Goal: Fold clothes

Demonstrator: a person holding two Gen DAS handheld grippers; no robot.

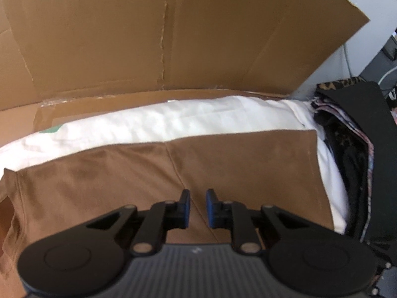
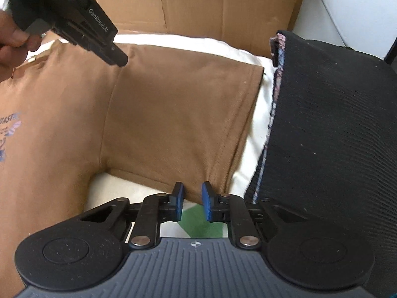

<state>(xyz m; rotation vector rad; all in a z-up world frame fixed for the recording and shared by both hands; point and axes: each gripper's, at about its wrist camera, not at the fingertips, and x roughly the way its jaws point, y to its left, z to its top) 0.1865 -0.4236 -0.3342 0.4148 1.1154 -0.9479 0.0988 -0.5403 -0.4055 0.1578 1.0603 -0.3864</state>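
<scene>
A brown T-shirt [image 1: 124,173] [image 2: 161,111] lies flat on a white cloth [image 1: 173,121], with a pale print [image 2: 10,129] on its chest. My left gripper [image 1: 198,193] is down on the shoulder seam with its blue pads close together, pinching the fabric. In the right wrist view the left gripper [image 2: 119,60] touches the shirt at the top of the sleeve. My right gripper [image 2: 192,186] sits at the sleeve's lower hem corner, its pads narrowed onto the hem edge, which lies between them.
A brown cardboard wall [image 1: 99,37] [image 2: 223,5] stands behind the cloth. A stack of folded dark clothes [image 1: 352,154] [image 2: 322,124] rises close on the right of the sleeve. A hand [image 2: 10,37] holds the left gripper. A green patch [image 2: 196,221] shows under my right gripper.
</scene>
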